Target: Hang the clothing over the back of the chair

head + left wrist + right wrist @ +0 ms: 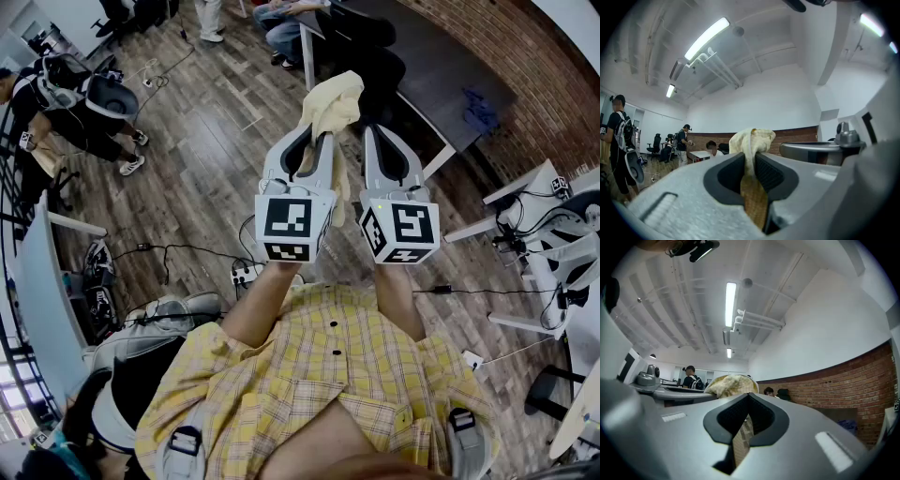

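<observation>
A cream-yellow piece of clothing point(336, 103) is bunched up in front of me, with a strip hanging down between the two grippers. My left gripper point(319, 136) is shut on it; in the left gripper view the cloth point(751, 138) is pinched between the dark pads and bulges above the left gripper point(751, 157). My right gripper point(370, 131) is level beside it, just right of the cloth. In the right gripper view the right gripper point(749, 395) has its tips together with nothing between them, and the cloth point(731, 384) shows to its left. A black chair point(380, 61) stands just beyond the cloth.
A dark table point(450, 84) runs along the brick wall point(553, 66) behind the chair. White desk frames point(525, 225) stand at the right. A power strip point(246, 274) and cables lie on the wooden floor. A person with a backpack point(66, 103) stands at the left, and others sit farther off.
</observation>
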Demonstrator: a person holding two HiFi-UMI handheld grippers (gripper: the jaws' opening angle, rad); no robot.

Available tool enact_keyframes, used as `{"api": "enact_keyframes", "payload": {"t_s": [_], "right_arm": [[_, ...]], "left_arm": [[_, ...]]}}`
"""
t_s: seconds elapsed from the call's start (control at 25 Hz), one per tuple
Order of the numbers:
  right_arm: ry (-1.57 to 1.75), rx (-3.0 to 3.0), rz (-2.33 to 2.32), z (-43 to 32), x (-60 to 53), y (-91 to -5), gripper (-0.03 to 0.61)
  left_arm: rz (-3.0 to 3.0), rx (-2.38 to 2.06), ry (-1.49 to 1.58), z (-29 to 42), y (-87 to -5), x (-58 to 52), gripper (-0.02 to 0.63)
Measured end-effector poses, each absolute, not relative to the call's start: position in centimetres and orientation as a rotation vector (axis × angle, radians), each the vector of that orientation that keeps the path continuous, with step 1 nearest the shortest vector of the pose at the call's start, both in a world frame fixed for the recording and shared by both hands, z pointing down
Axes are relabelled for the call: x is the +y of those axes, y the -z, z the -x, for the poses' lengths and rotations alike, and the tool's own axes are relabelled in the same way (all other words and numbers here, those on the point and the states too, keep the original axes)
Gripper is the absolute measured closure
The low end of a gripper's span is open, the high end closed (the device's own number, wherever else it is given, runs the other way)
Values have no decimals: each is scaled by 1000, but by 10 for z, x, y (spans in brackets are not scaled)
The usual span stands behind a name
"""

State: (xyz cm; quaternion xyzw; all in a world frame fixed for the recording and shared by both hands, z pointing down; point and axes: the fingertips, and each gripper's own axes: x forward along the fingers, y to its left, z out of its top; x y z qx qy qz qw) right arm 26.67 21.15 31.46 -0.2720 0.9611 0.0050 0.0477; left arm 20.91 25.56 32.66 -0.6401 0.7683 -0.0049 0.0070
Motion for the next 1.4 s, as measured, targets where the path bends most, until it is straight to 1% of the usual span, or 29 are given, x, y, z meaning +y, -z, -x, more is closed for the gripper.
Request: {"api": "enact_keyframes", "payload": {"t_s": [0.8,1.08,1.4], "right_arm": [[6,2921,805,-246,223,-313,577],[12,2923,849,-222,227,-316,575],[9,2917,905,-177,225,-322,575]], "left_arm": [[2001,2407,-1,-187,-329,267,546],[2015,2389,2,-161,-326,271,546],[2076,2339,-2,-118,-331,270,546]]}}
